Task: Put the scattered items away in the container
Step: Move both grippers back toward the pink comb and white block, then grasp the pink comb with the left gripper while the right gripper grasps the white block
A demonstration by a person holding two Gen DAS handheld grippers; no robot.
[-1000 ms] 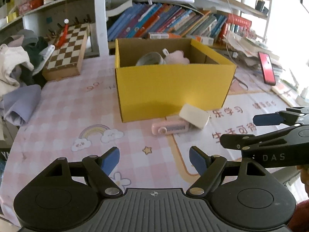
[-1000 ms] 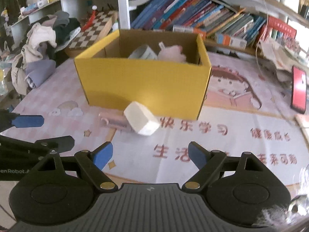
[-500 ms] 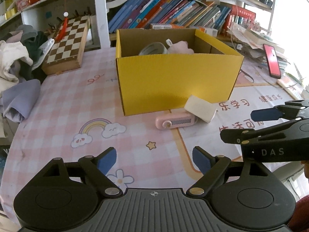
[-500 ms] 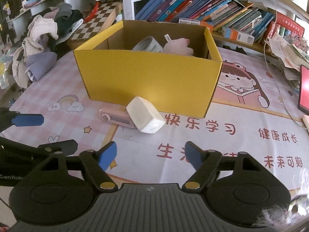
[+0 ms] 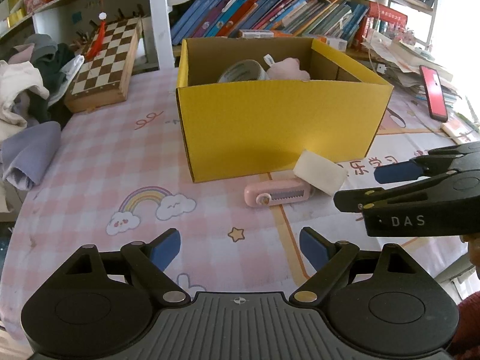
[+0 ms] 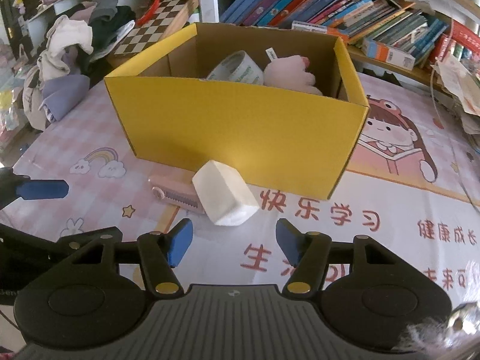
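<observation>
The right claw [image 6: 234,241] was closing, empty, lined up just short of the white block [image 6: 224,198] lying against the yellow box [image 6: 240,132]; the left claw [image 5: 240,247] waited wide, likely for the pink cutter [image 5: 277,193].

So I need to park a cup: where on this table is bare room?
Free: the checked cloth between the yellow box and the chessboard. Crowded: just before the box, with the white block and pink case.
</observation>
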